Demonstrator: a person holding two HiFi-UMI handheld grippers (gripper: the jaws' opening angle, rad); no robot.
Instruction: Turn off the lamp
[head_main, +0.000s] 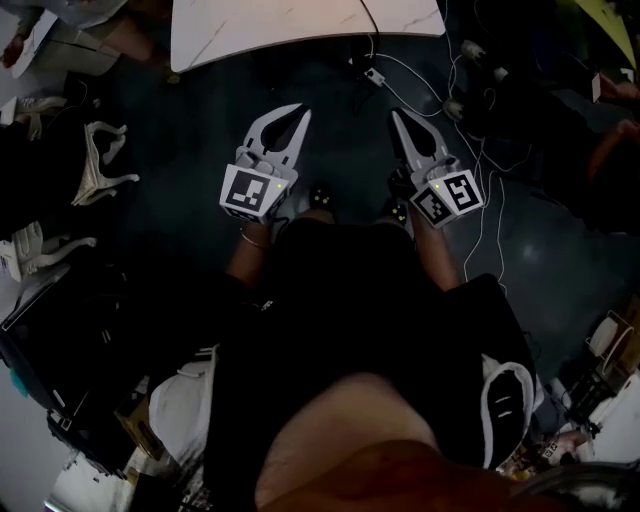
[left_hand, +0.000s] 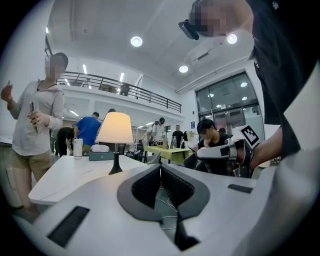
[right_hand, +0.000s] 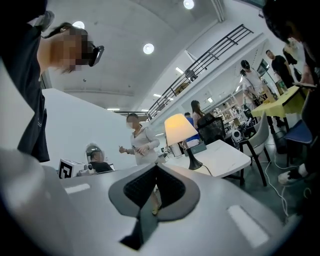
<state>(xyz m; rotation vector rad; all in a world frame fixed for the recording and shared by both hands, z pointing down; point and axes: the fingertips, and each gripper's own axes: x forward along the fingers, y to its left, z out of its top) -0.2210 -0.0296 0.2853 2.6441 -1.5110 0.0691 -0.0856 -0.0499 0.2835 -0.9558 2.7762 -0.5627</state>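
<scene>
Left side: the left tool (head_main: 298, 115) is held out over the dark floor (head_main: 180, 130), pointing toward the white tabletop (head_main: 300, 35) and well short of its edge. In the left gripper view the left tool (left_hand: 160, 167) is clenched, its ribbed pads meeting at the tips with nothing between them. A person (left_hand: 37, 125) in a light top stands at the tabletop's left end.

Centre: the lamp (left_hand: 115, 135) stands upright on the tabletop (left_hand: 65, 177), beyond the left tool's tips and to their left. Its cream shade glows; the stem and base are dark. A teal box (left_hand: 101, 156) lies just behind the base.

Right side: the right tool (head_main: 397, 118) is held level beside the left one, apart from it. It too is clenched and empty, jaws closed tip to tip (right_hand: 156, 167). From its view the lamp (right_hand: 181, 131) shows lit, right of the jaw line, on the tabletop (right_hand: 225, 157). White cables (head_main: 480, 150) trail over the floor to the right.
</scene>
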